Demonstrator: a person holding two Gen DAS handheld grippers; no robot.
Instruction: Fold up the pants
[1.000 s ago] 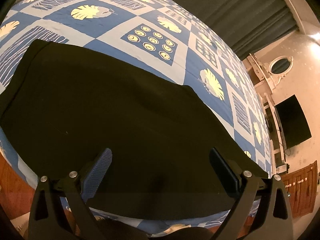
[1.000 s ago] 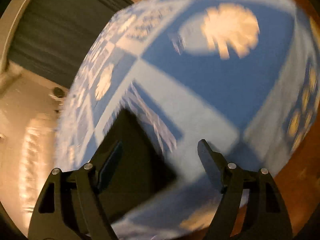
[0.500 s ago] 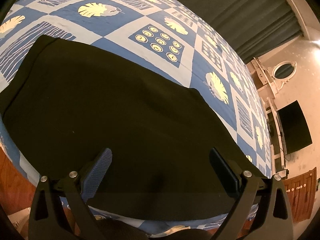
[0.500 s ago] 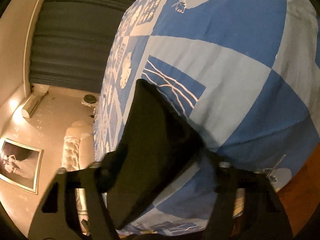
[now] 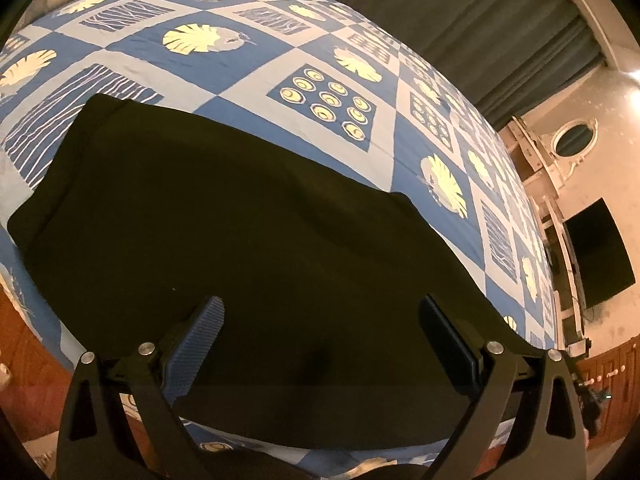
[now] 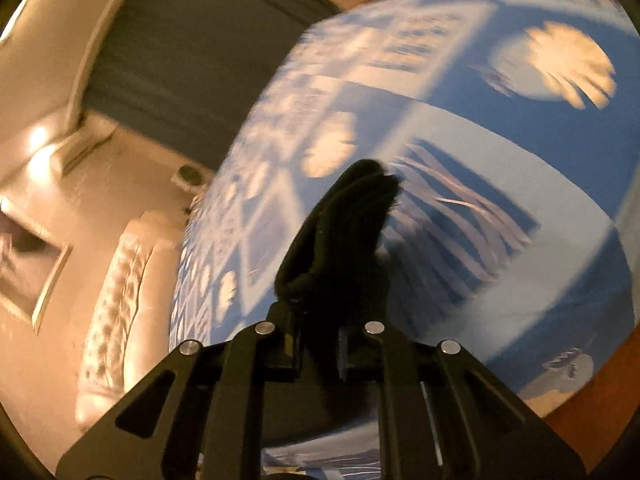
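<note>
So the bed [image 5: 248, 68] is covered by a blue patchwork sheet, and the pants [image 5: 248, 240] are spread flat across its near edge as one wide black panel, seen best from the left wrist. Nothing much has shifted in that view over the last second; the cloth lies the same, just framed a touch differently.

The real change is on the right side. A second ago the right gripper [image 6: 320, 344] was held wide apart over a dark corner of the pants; now its jaws are pinched together on a bunched ridge of that black fabric, which sticks up past the fingertips. The view is smeared, so it's probably being swung while gripped, though whether the corner is lifted off the sheet can't be told.

The left gripper [image 5: 320, 344] is held wide open above the near hem, with nothing between its pads.

Judging from that, one end is secured and a fold is probably about to be started.
</note>
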